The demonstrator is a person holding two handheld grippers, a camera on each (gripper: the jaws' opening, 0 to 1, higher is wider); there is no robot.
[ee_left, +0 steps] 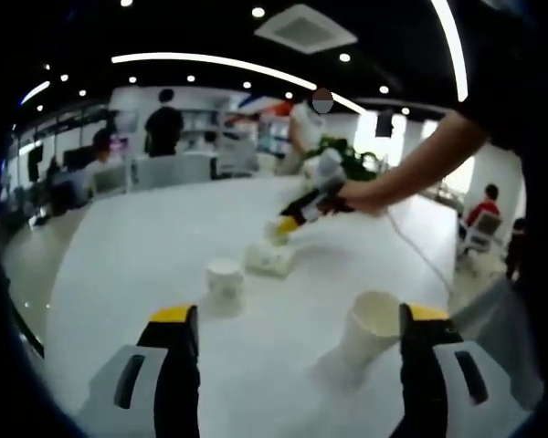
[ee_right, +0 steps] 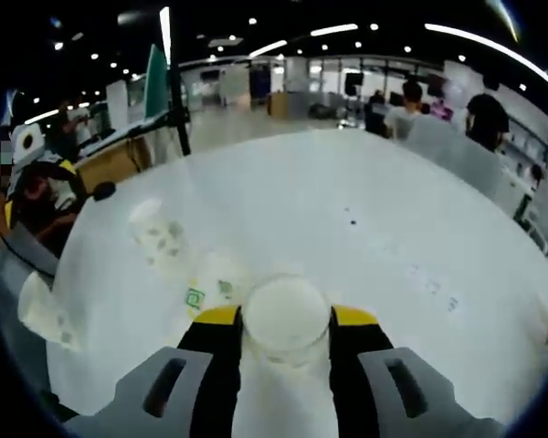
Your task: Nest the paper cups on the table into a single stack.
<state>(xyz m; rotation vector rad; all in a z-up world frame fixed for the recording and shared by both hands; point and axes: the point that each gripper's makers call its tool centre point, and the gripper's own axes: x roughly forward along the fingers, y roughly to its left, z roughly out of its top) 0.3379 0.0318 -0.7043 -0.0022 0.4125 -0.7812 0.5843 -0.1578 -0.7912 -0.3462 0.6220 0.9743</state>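
Right claw [ee_right: 286,339] clamped on an upside-down paper cup [ee_right: 286,318] on the white table [ee_right: 365,219]. Left claw [ee_left: 292,345] open, hovering; tilted cup [ee_left: 369,327] just beside its right jaw, another inverted cup [ee_left: 225,279] farther out.

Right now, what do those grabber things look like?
Each gripper has two black jaws with yellow tips on pale grey bodies with dark slots: the left gripper and the right gripper. In the left gripper view, the right one shows black and yellow with a pale grey top, and a thin cable trails across the table.
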